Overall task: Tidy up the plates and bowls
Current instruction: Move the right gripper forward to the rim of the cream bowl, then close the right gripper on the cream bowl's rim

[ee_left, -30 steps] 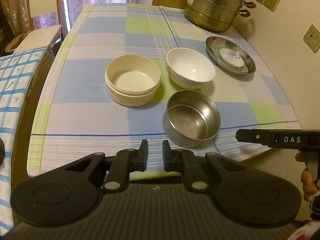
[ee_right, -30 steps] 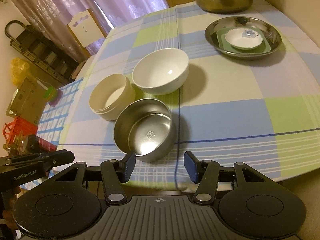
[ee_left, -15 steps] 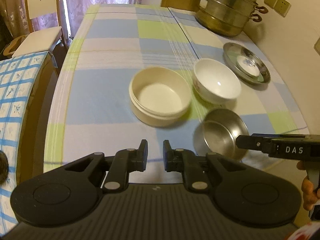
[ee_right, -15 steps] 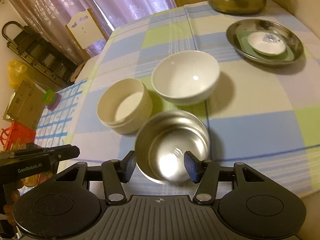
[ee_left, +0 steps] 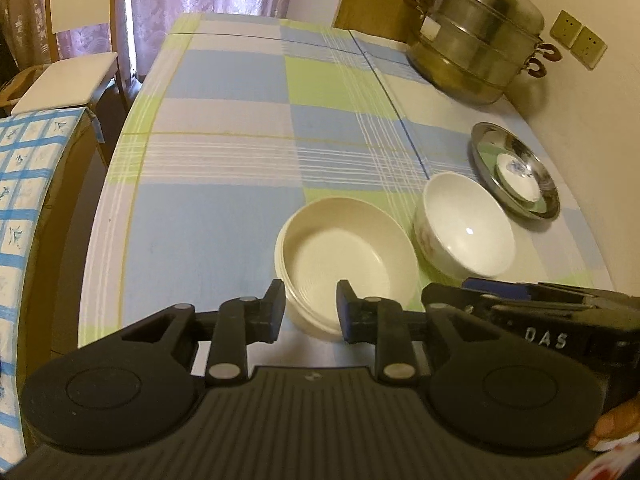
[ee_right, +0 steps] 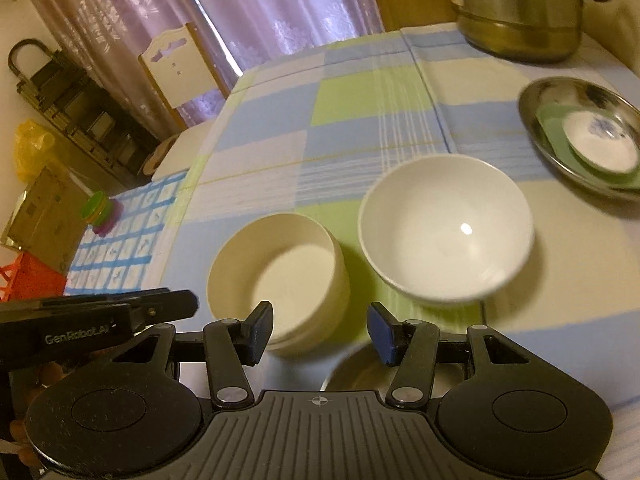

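Over the near edge of the checked tablecloth both claws tilt steeply downward; the left gripper, its jaws just opening to a modest gap, straddles the near rim of the cream bowl without pressing it; the right gripper stands half open and empty above a steel bowl (mostly hidden); beyond it sit the white bowl, 1 steel plate holding a small dish, and a steamer pot.

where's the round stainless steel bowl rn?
Right wrist view only: the round stainless steel bowl sits at the bottom centre, mostly hidden behind the right gripper, just nearer than the cream plastic bowl.
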A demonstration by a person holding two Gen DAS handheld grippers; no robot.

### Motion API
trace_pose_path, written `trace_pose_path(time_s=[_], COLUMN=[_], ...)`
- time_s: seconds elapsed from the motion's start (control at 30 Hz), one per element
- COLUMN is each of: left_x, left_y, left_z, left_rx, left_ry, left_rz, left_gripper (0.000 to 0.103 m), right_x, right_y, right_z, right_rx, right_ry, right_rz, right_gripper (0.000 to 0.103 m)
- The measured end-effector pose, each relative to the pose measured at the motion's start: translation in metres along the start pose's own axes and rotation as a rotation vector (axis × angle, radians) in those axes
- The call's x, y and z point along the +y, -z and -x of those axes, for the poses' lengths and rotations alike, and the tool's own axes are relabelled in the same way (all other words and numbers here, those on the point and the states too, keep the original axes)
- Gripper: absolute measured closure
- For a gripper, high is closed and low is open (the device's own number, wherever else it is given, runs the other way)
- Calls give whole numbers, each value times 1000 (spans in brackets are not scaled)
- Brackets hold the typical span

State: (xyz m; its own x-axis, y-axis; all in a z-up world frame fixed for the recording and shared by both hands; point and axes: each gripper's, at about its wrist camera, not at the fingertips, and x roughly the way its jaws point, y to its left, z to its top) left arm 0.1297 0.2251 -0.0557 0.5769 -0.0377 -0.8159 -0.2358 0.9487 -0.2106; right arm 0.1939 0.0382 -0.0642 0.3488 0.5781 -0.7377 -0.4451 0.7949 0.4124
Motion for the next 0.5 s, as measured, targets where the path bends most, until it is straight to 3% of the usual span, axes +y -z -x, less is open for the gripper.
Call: trace_pose_path(time_s=[0.37, 0.5], left_x=[5, 6], left_y=[-10, -9], left_z=[-35, -42], left_rx=[39, 45], left_ry=[-29, -31], left_rz=[-12, -13], left_gripper=[79, 82], right_x=[1, 1], right_y=[-7, -9], right_z=[-36, -42], right_rx=[41, 52], right_ry=[27, 20], right_rz=[9, 10], right_gripper=[66, 78])
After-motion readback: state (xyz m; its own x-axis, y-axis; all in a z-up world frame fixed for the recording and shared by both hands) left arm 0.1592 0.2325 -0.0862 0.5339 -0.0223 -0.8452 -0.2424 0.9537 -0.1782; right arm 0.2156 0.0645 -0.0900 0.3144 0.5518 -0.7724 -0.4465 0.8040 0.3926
